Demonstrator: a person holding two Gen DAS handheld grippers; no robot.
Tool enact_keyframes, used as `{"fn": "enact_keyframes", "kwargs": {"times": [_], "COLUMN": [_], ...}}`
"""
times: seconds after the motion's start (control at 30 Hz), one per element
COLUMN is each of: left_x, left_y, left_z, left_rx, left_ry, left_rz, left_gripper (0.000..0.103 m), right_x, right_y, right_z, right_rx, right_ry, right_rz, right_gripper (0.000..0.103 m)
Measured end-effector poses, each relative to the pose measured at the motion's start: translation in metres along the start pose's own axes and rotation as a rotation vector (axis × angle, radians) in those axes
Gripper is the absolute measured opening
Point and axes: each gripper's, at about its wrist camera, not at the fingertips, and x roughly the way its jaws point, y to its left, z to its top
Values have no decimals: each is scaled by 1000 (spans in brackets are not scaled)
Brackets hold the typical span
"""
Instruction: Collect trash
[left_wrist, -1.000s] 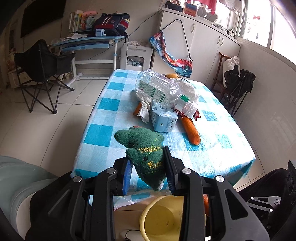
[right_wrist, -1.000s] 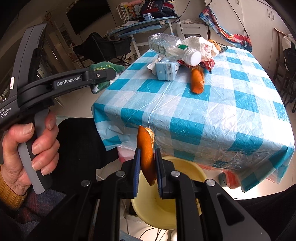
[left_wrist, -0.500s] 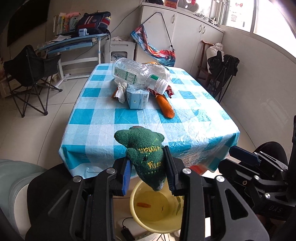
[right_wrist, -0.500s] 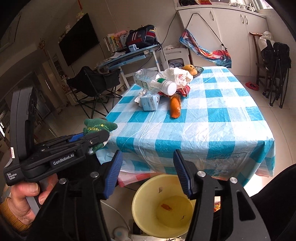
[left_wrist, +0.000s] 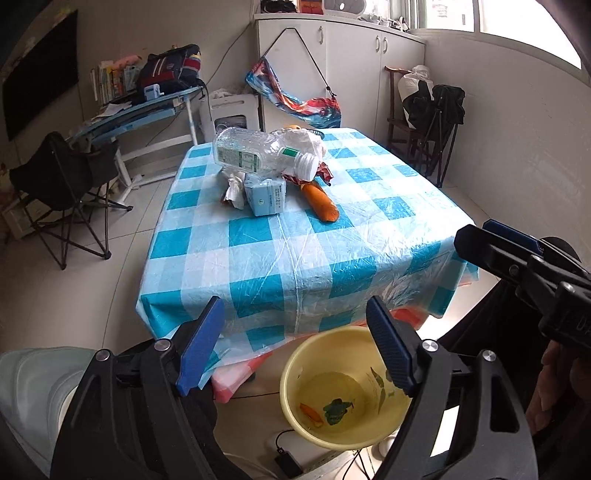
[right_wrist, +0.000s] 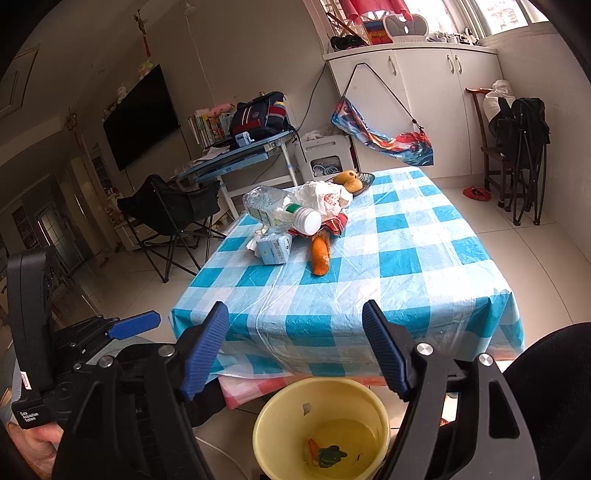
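A yellow bucket (left_wrist: 295, 373) (right_wrist: 273, 410) stands on the floor below the table's near edge. Inside it lie a green knitted toy (left_wrist: 336, 408) (right_wrist: 330, 455) and an orange carrot piece (left_wrist: 310, 411) (right_wrist: 313, 447). My left gripper (left_wrist: 295, 349) hangs over the bucket, its jaws opening with nothing between them. My right gripper (right_wrist: 295, 350) is likewise above the bucket, jaws opening and empty. On the checked table (left_wrist: 314, 258) (right_wrist: 406, 277) a trash pile remains: a clear plastic bottle (left_wrist: 258, 153) (right_wrist: 280, 212), a blue carton (left_wrist: 266, 194) (right_wrist: 275, 249), a carrot (left_wrist: 321, 201) (right_wrist: 320, 254), crumpled tissue (left_wrist: 234, 188) and a plastic bag (right_wrist: 325, 195).
A folding chair (left_wrist: 62, 177) (right_wrist: 173, 206) stands left of the table, a desk (left_wrist: 140, 110) with a backpack behind it. White cabinets (left_wrist: 332, 74) and a dark chair (left_wrist: 432, 110) line the back right. A fruit bowl (right_wrist: 356, 179) sits at the table's far end.
Both grippers opened. The carrot piece dropped from the right one first, then the green toy left the left one; both now lie in the bucket. Both hands shifted sideways over the bucket.
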Motion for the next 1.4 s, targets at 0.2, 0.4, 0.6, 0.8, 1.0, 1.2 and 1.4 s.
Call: {"fn": "enact_keyframes", "kwargs": {"times": [0.2, 0.4, 0.6, 0.8, 1.0, 1.2, 1.4], "left_x": [-5, -6, -8, -9, -8, -9, -5], "left_y": [27, 40, 42, 48, 53, 59, 70], "left_z": [2, 2, 1, 1, 0, 0, -3], "left_rx": [-101, -150, -170, -205, -229, -250, -294], "left_ry": [-36, -54, -62, -72, -76, -87, -81], "left_rz": [50, 67, 71, 82, 97, 95, 86], "left_gripper": [79, 79, 79, 79, 79, 79, 79], "right_x": [5, 6, 6, 7, 7, 10, 14], "right_y": [5, 6, 10, 11, 12, 16, 27], "right_z": [-2, -3, -4, -3, -4, -5, -8], "right_rx": [-30, -45, -63, -69, -73, -92, -147], "right_ry": [12, 24, 31, 36, 38, 51, 65], "right_rz": [-7, -12, -16, -17, -18, -27, -38], "right_gripper": [74, 74, 74, 74, 74, 74, 74]}}
